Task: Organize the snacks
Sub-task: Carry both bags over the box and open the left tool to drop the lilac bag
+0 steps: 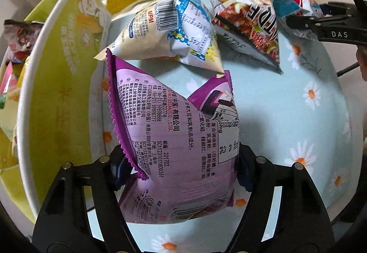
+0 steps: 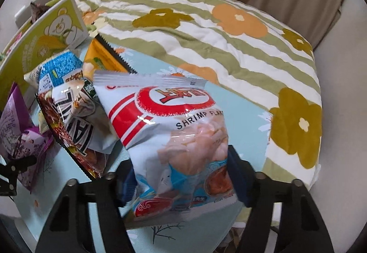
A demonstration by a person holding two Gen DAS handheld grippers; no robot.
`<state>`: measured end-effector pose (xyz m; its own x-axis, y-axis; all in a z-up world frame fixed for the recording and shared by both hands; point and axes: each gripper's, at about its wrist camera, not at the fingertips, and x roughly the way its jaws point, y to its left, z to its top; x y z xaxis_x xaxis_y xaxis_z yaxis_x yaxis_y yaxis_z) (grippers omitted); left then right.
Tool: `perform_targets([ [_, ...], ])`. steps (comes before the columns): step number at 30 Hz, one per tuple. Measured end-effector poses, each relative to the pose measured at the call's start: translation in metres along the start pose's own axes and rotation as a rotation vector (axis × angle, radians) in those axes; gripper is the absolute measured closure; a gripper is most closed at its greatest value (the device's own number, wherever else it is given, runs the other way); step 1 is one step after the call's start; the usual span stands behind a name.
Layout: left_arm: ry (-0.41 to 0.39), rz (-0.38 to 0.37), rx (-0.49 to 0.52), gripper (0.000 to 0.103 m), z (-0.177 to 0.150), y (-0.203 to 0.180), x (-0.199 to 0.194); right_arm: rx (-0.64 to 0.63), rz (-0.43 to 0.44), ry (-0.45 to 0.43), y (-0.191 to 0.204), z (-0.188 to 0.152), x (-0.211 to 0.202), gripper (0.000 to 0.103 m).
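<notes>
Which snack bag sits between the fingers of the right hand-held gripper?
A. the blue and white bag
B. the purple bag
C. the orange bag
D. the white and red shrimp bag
D: in the right wrist view, the right hand-held gripper clamps the white and red shrimp bag on both sides.

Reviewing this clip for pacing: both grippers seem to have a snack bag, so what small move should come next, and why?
Probably lift the purple bag and carry it left over the green box. The left gripper already pinches the bag from both sides, and the box stands open right beside it with snacks inside. The right gripper likewise grips the shrimp flakes bag.
</notes>
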<state>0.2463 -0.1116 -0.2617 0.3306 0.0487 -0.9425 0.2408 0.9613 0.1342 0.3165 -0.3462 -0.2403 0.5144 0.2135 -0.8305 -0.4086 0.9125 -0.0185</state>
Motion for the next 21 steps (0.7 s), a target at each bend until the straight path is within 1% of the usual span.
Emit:
perform_targets([
  [4,-0.029,-0.019,-0.024,0.033,-0.005,0.0,-0.016,0.066,0.01,-0.026,-0.006,-0.004,-0.017,0.045],
  [9,-0.088,-0.044,-0.06,0.033,-0.013,-0.003,-0.05,0.13,0.013,-0.092,-0.001,-0.006,-0.056,0.045],
  [13,-0.148,-0.065,-0.1,0.033,-0.023,-0.002,-0.083,0.145,0.016,-0.158,0.019,-0.006,-0.099,0.045],
  [16,-0.18,-0.059,-0.139,0.033,-0.035,0.0,-0.107,0.146,0.053,-0.2,0.035,-0.005,-0.125,0.045],
  [20,-0.225,-0.119,-0.221,0.033,-0.045,0.018,-0.137,0.117,0.101,-0.241,0.064,0.001,-0.153,0.045],
  [21,-0.239,-0.12,-0.232,0.033,-0.049,0.022,-0.145,0.115,0.11,-0.247,0.07,0.003,-0.158,0.045],
])
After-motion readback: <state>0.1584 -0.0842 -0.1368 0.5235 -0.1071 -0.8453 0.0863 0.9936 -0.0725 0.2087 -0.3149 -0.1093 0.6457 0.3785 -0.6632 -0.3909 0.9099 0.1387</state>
